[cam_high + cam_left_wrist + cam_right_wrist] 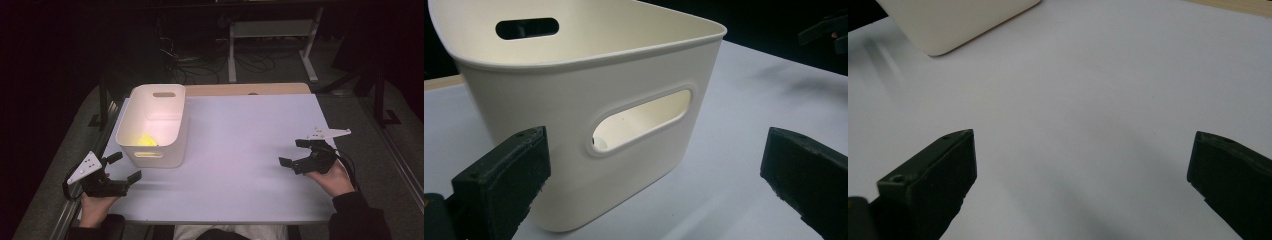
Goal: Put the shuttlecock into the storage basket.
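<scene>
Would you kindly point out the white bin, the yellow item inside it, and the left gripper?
white bin [156, 162], high view, on its near outer wall.
yellow item [146, 139], high view, on its middle, inside the bin.
left gripper [125, 167], high view, midway between its open jaws.

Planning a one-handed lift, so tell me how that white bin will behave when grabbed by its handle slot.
The white bin looks like thin moulded plastic, so probably stiff and light. Its smooth walls may slip between the jaws; the handle slot offers a surer hold. With just a small yellow thing inside, it may slide when nudged.
</scene>
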Demonstrator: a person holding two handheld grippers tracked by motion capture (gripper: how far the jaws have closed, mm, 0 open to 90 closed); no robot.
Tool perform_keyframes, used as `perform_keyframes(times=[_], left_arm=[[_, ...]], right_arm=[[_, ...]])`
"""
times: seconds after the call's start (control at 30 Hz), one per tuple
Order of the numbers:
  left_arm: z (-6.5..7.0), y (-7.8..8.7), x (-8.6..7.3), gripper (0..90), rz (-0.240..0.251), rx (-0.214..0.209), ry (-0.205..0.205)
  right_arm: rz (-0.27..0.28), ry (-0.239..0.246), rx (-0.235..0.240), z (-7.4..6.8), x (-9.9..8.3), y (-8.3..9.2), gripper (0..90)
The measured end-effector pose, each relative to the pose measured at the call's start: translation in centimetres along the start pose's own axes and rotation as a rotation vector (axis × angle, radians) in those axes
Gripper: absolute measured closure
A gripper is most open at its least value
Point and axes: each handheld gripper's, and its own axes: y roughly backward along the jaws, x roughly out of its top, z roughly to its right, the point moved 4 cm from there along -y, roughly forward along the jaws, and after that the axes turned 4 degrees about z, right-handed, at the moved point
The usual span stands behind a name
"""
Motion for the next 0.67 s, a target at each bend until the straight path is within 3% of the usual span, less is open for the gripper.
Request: perform_keyframes(times=[0.37, 0.67], left_arm=[[0.0, 0.0, 0.0, 0.0, 0.001, 0.001, 0.002], [0.0, 0.0, 0.0, 0.0, 0.006, 0.0, 0.005]], right_arm=[[0.027, -0.009, -0.039, 1.0, -1.8, 1.6, 0.0], [0.017, -0.018, -0.058, 1.4, -3.1, 2.0, 0.0]])
